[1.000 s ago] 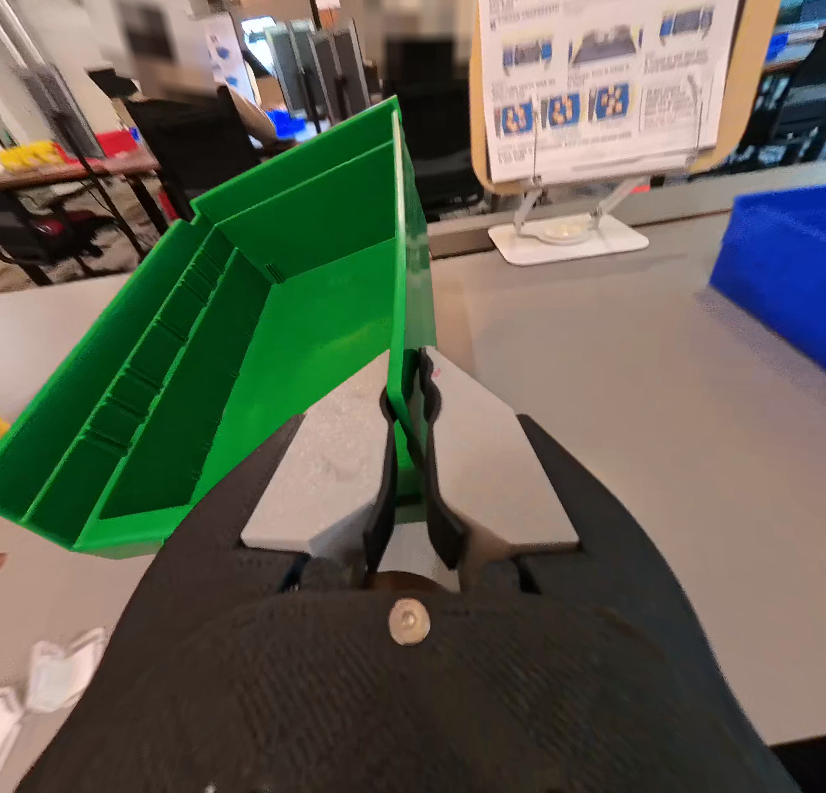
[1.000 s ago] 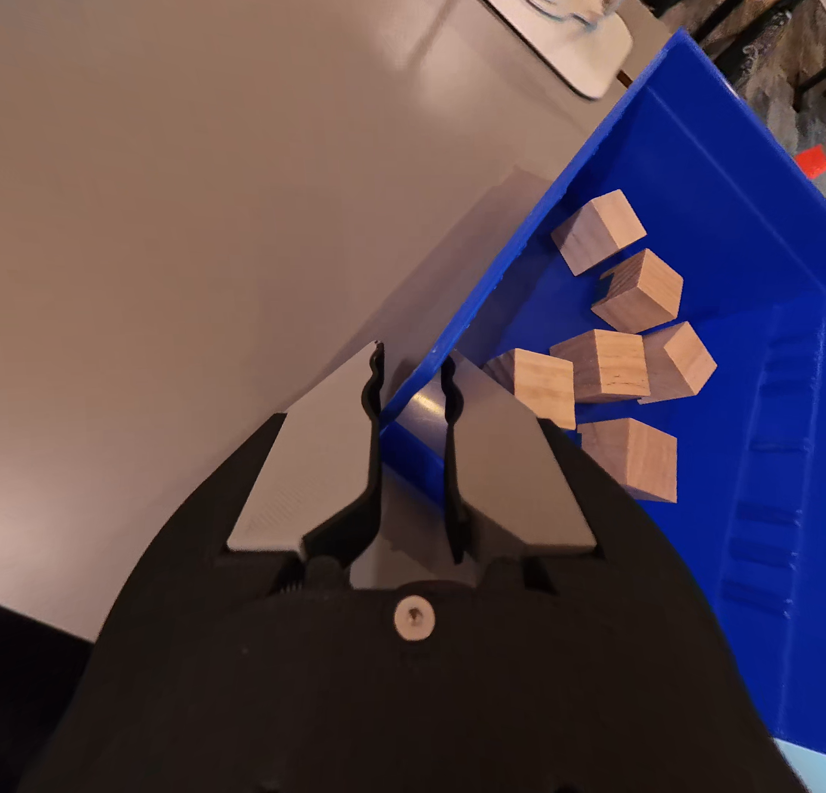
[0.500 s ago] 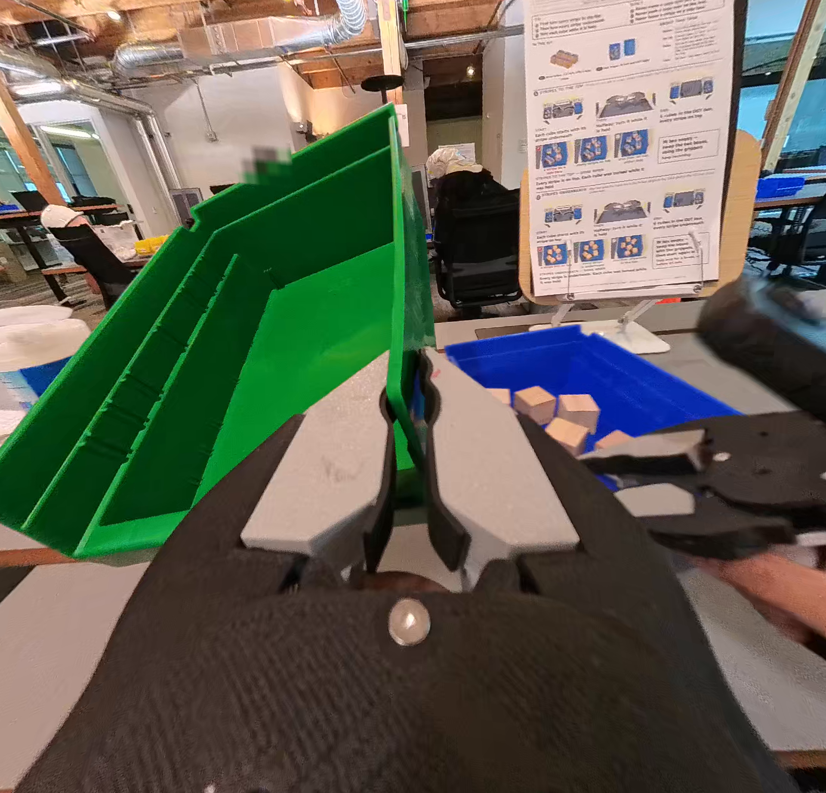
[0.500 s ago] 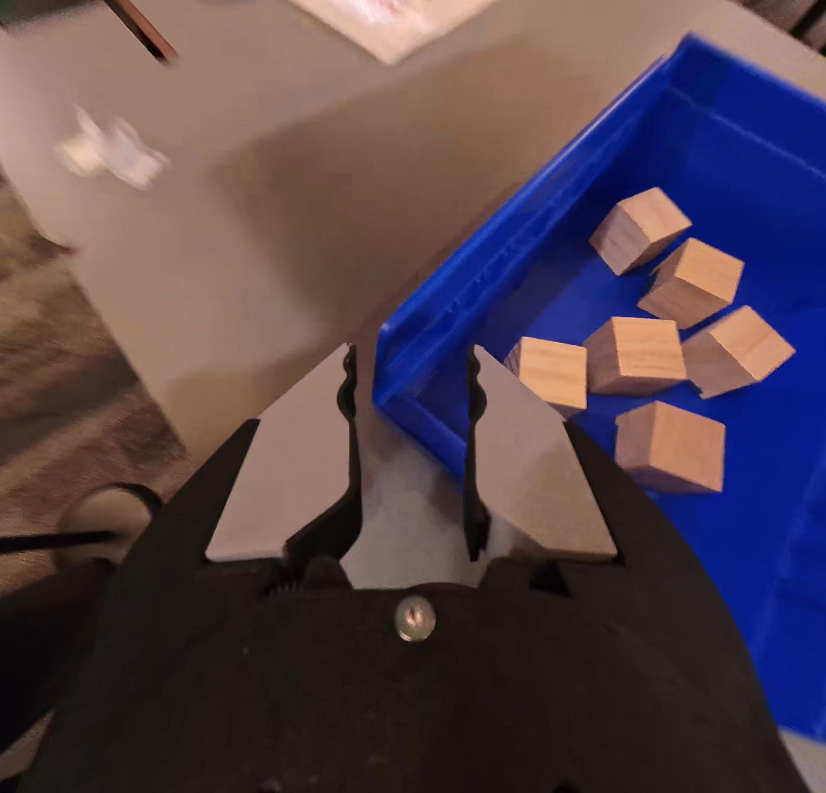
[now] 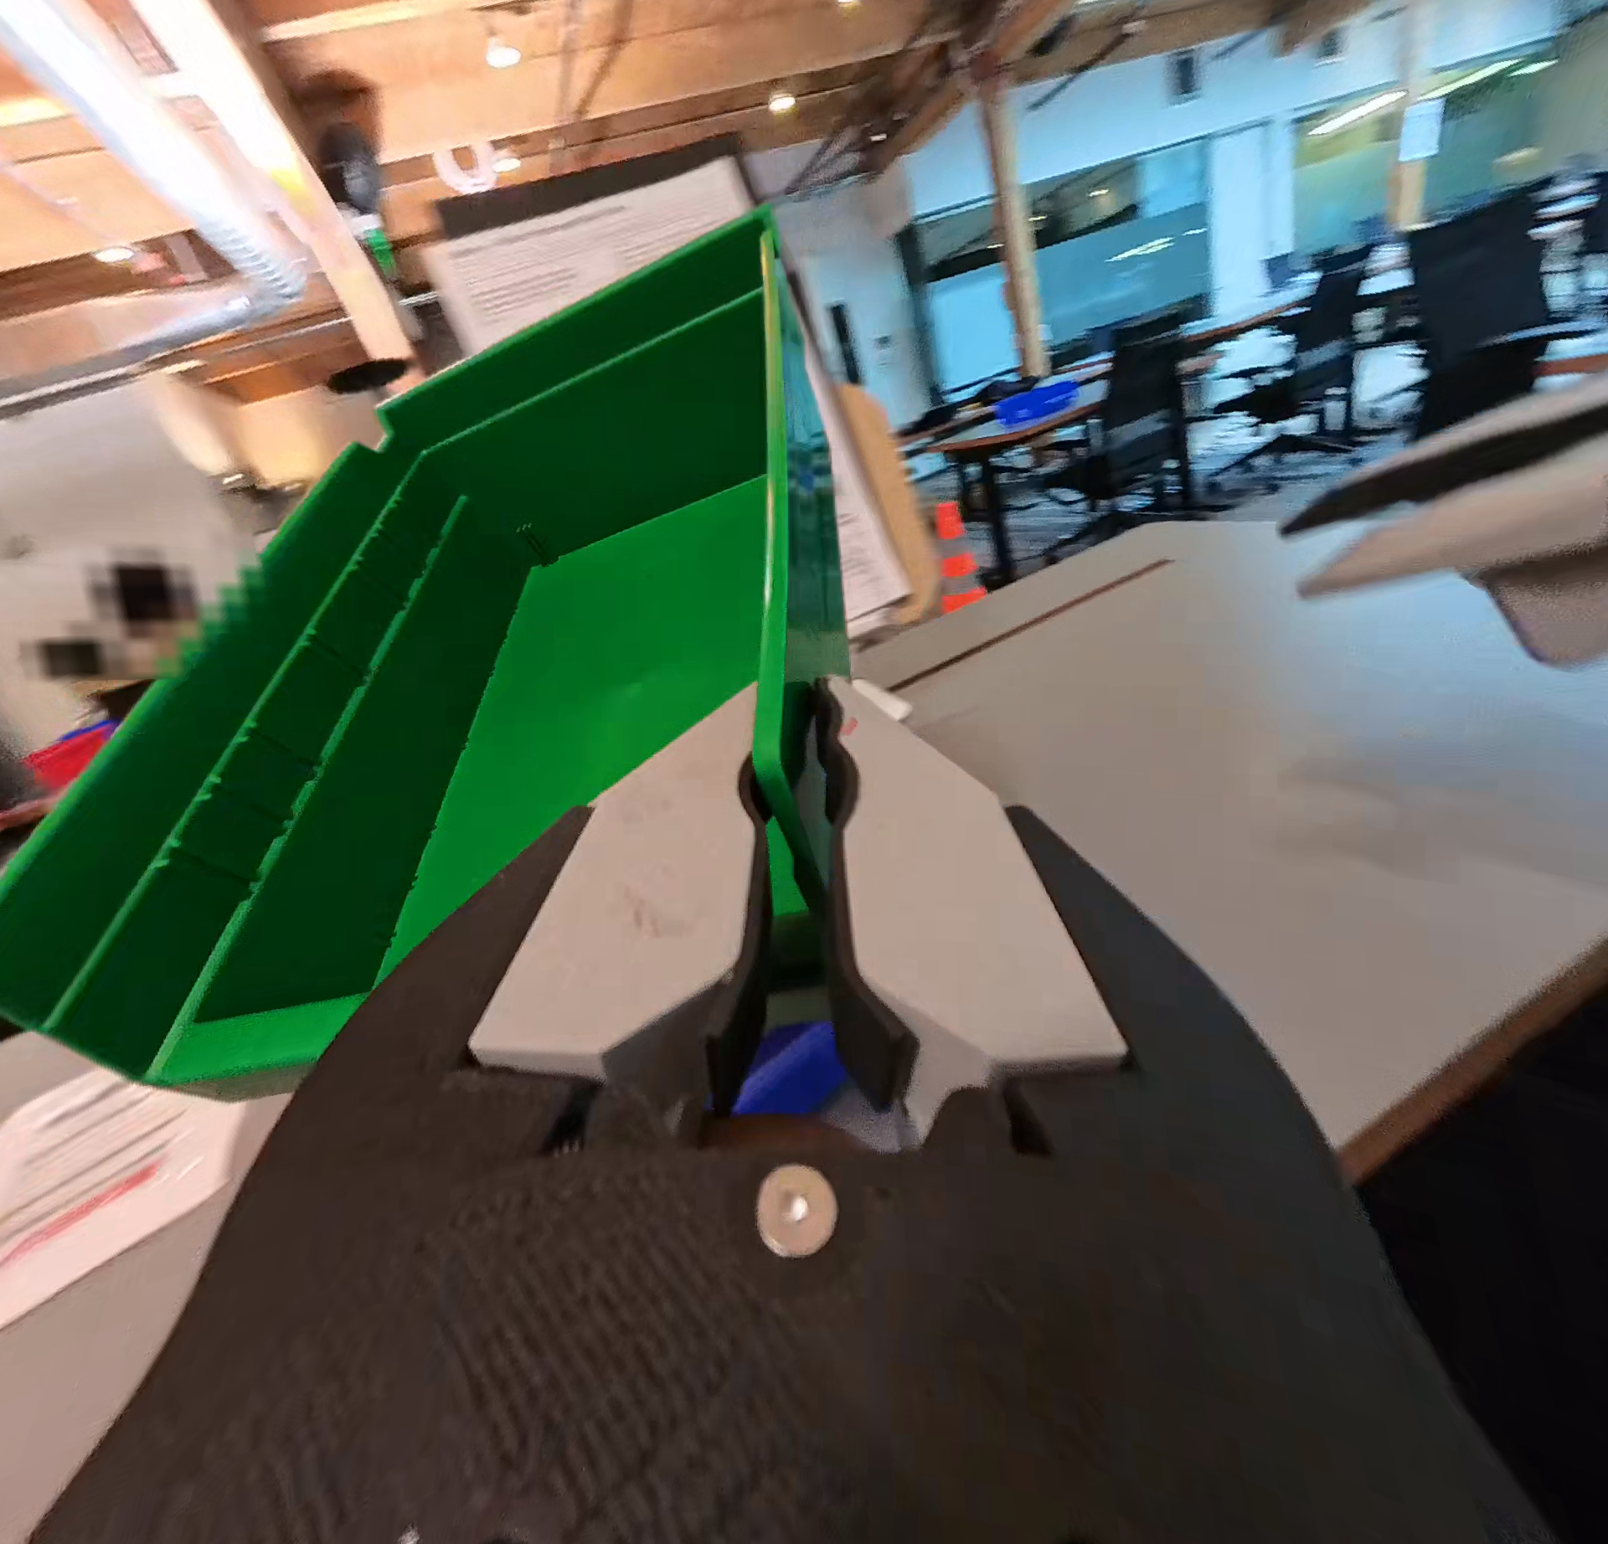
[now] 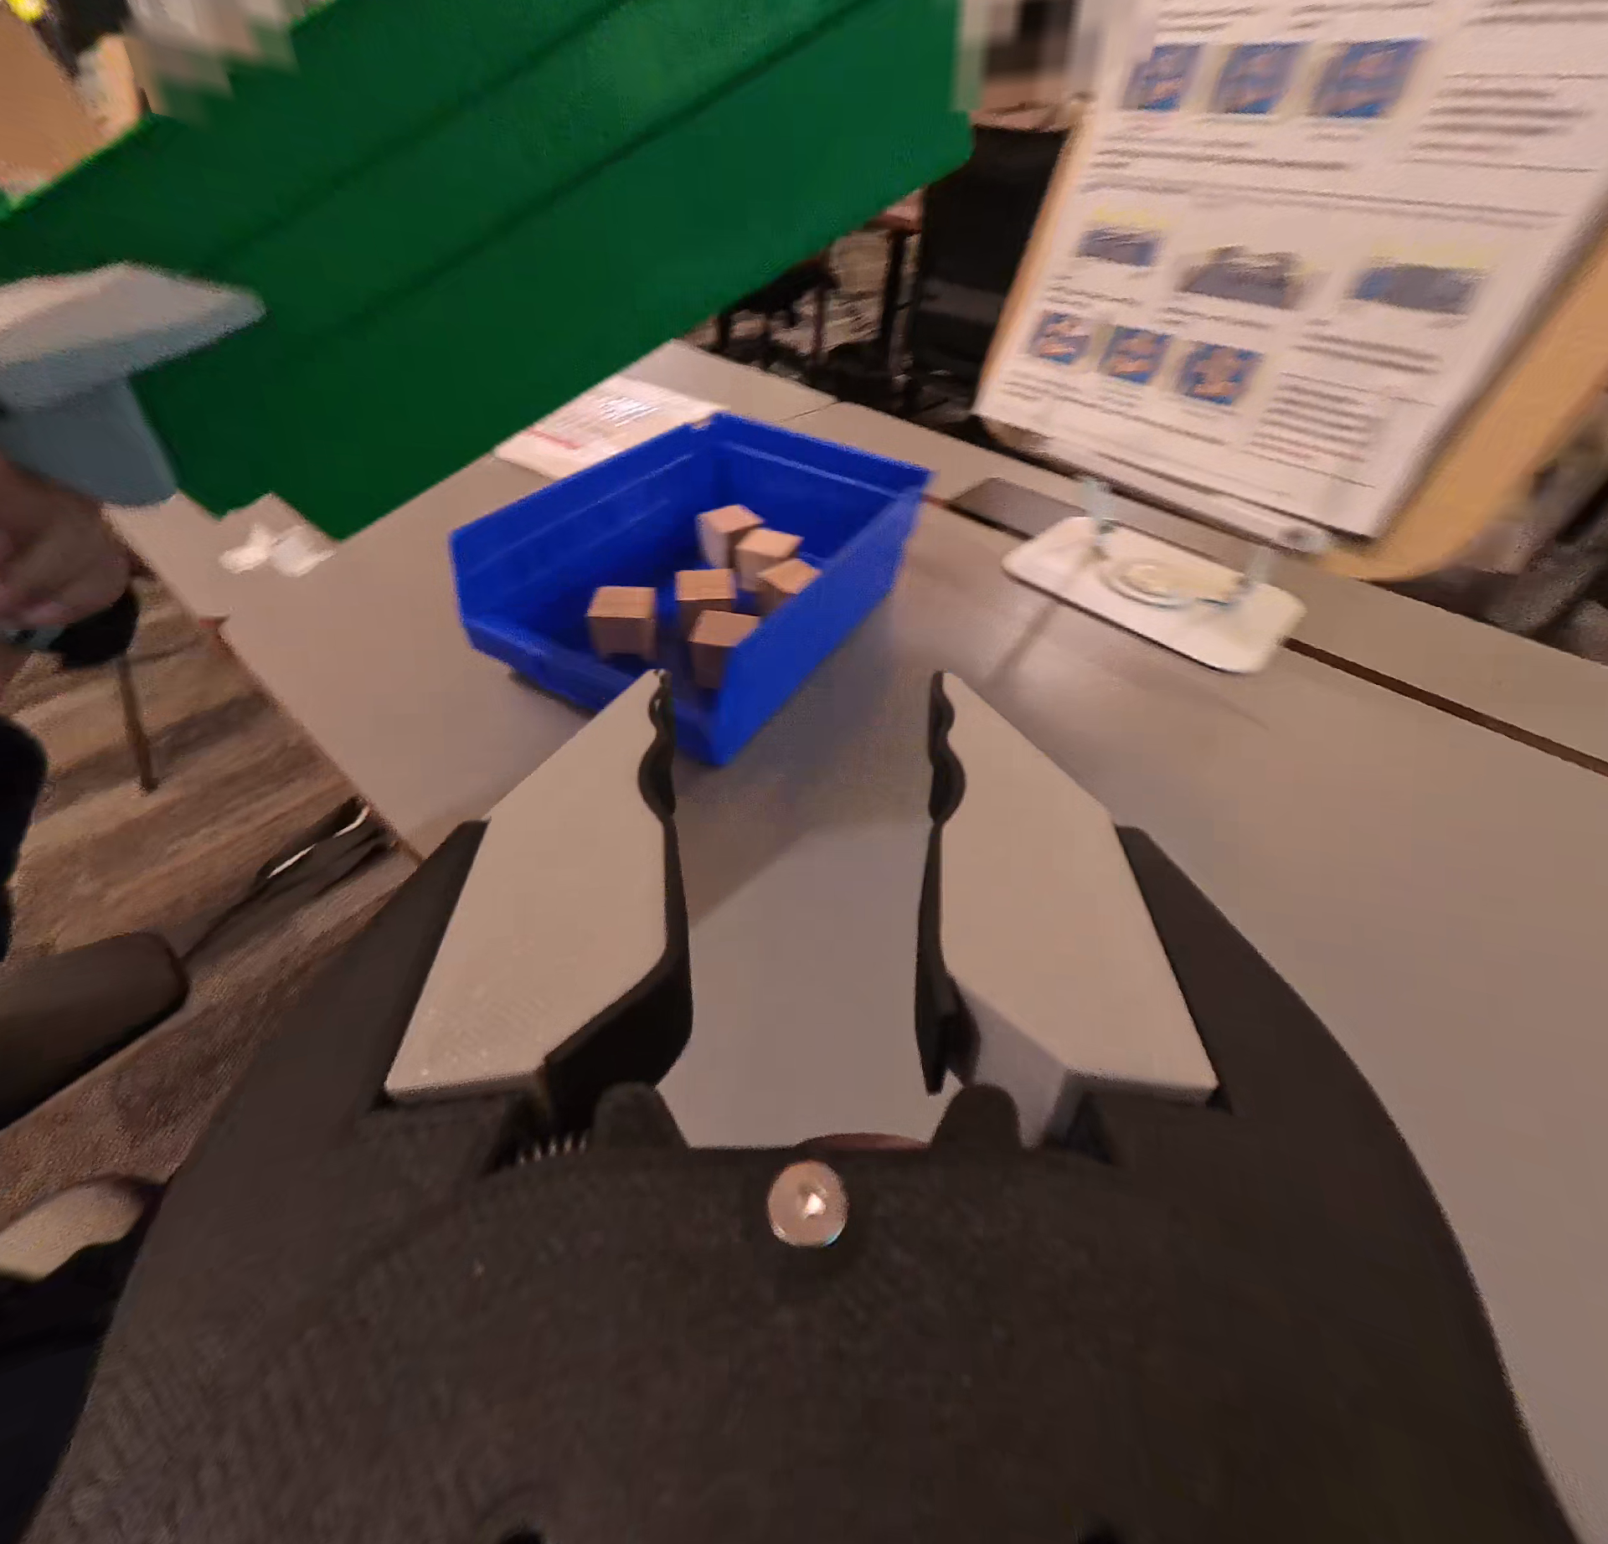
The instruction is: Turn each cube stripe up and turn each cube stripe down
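Holding the green bin [image 5: 557, 650] aloft by one side wall, the left claw [image 5: 787, 771] is clamped nearly closed, with the thin wall pinched between its jaws. The bin is tilted, lifted clear of the surface [image 5: 1218, 763], and its visible interior contains nothing. In the right wrist view the same bin [image 6: 522, 162] hangs above and to the left of the blue bin [image 6: 557, 563].

The right claw [image 6: 796, 702] is spread wide and grips nothing. It hovers over the surface, just short of the blue bin's near corner.

Six wooden cubes [image 6: 706, 593] lie clustered in the blue bin, which rests on the surface. Some lean against one another at odd angles. No stripe is discernible on any face at this sharpness, so the orientation of each cube cannot be determined.

Assessment: no cube is being handled and no turning step is evident. Both passes, stripe up and stripe down, appear to remain outstanding. The instruction sheet [image 6: 1305, 223] stands on its stand behind the bins.
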`<state>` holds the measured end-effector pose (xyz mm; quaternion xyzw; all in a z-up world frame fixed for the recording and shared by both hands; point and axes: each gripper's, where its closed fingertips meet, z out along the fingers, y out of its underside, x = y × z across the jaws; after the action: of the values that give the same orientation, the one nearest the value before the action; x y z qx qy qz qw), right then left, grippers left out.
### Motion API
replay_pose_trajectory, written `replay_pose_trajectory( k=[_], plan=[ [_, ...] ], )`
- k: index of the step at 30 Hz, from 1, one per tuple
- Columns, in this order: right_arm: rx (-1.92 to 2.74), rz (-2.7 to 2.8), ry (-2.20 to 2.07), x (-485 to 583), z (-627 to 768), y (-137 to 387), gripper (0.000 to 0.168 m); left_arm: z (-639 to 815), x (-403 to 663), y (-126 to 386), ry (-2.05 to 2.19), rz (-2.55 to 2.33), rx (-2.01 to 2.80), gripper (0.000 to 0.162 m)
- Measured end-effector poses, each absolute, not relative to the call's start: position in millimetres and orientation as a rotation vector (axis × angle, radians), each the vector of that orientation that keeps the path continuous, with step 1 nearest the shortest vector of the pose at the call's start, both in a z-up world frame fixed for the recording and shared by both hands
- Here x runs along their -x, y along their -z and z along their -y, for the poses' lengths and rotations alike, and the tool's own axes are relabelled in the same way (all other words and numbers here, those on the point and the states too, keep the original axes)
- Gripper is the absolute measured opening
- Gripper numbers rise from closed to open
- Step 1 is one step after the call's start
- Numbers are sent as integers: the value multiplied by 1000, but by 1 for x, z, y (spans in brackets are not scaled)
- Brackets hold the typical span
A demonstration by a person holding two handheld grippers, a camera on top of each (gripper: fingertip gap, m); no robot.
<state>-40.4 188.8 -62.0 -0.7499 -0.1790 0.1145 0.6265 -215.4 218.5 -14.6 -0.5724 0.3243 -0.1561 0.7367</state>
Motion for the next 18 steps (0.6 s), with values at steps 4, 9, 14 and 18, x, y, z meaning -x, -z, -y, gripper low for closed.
replay_pose_trajectory(
  k=[4, 9, 14, 18],
  plan=[
    [1705, 231, -186, -54, -162, 42, 57, -184, 118, 35, 446, -876, 1227, 3],
    [1710, 109, -181, -117, -141, 41, 57, -160, 6, 85, 463, -1058, 1257, 4],
    [1680, 59, -183, -139, -135, 37, 58, -160, -66, 140, 433, -1167, 1320, 5],
    [1721, 72, -176, -139, -144, 49, 58, -180, -102, 187, 473, -1189, 1461, 6]
  ],
)
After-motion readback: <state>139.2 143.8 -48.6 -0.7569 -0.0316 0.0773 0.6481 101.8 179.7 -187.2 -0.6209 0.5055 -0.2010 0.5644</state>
